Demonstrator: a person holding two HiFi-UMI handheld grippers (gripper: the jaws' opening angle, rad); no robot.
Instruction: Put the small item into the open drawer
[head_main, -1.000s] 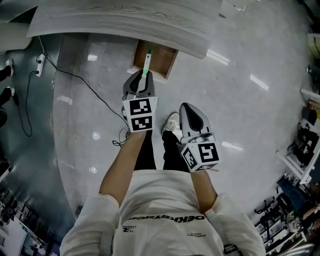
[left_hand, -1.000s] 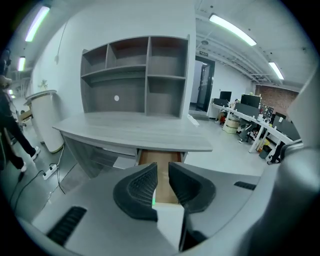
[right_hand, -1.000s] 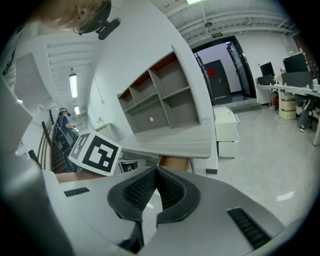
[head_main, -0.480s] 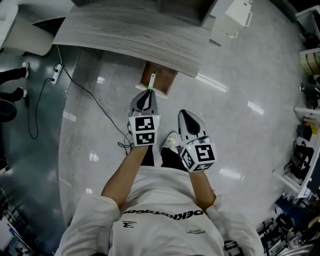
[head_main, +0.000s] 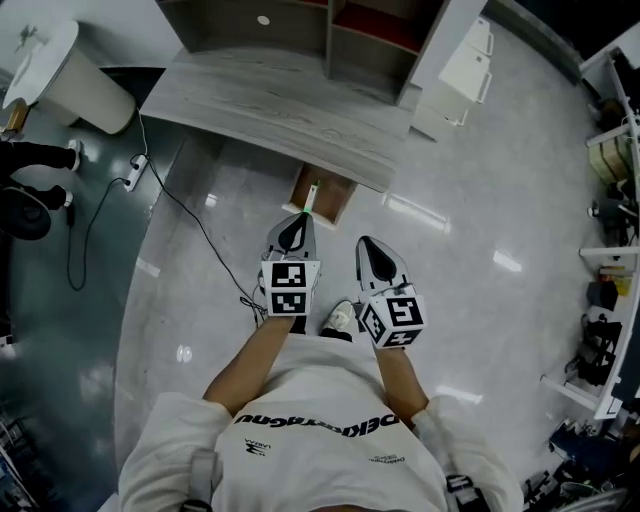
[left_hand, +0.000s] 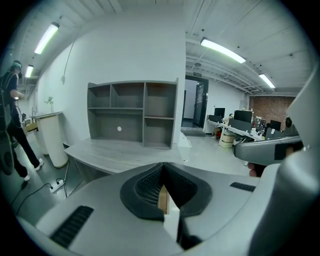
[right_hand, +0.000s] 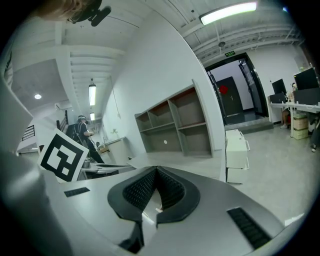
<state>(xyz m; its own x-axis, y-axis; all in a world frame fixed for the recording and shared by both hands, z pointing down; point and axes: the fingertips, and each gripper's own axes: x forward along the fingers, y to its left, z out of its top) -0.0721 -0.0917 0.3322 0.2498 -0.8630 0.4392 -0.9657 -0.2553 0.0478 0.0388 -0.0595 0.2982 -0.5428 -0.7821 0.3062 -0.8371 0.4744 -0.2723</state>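
Finding: the small item, a thin pale stick (head_main: 312, 198) with a green mark, lies inside the open drawer (head_main: 336, 200). The drawer juts out from under the front edge of the desk (head_main: 270, 110). The stick rests toward the drawer's left side, its long axis running along the drawer's depth, from the drawer front toward the desk. The left gripper (head_main: 296, 224) stands just on the person's side of the drawer front, nearly in line with that long axis and pointing toward it. Its fingers (left_hand: 144, 186) have just closed further and are pressed together with nothing between them. Its own view looks across the desk top, so it is held above the drawer, clear of the stick. The right gripper (head_main: 369, 244) stands off to the drawer's right and farther back from it, its fingers (right_hand: 134, 190) likewise together and empty. Judgement: the placing appears done. If the drawer needs further handling, the left gripper is the nearer, lying straight out from the drawer front.
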